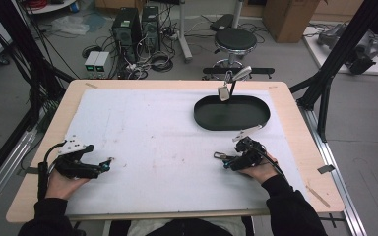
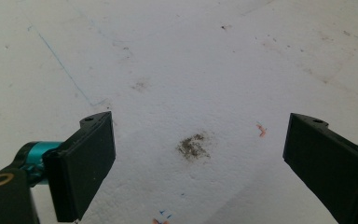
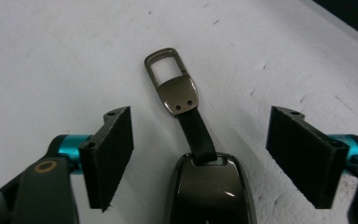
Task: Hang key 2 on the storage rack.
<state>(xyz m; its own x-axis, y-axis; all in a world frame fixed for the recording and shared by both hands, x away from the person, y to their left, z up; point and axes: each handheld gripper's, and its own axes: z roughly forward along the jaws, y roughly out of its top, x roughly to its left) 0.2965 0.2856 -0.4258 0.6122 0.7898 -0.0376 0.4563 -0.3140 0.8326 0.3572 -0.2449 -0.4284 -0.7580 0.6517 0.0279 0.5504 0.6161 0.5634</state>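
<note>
Two hand-held grippers resting on a white-covered counter (image 1: 142,196), a key fob lying between one pair of fingers.

Left gripper (image 2: 196,161): fingers spread wide over bare, stained foam. Right gripper (image 3: 200,156): fingers equally wide, nothing gripped; the glossy dark metal key fob with black leather strap and steel clip (image 3: 208,184) is seen centred between them, long axis pointing straight ahead. A black oval tray (image 1: 204,120) lies beyond.
</note>
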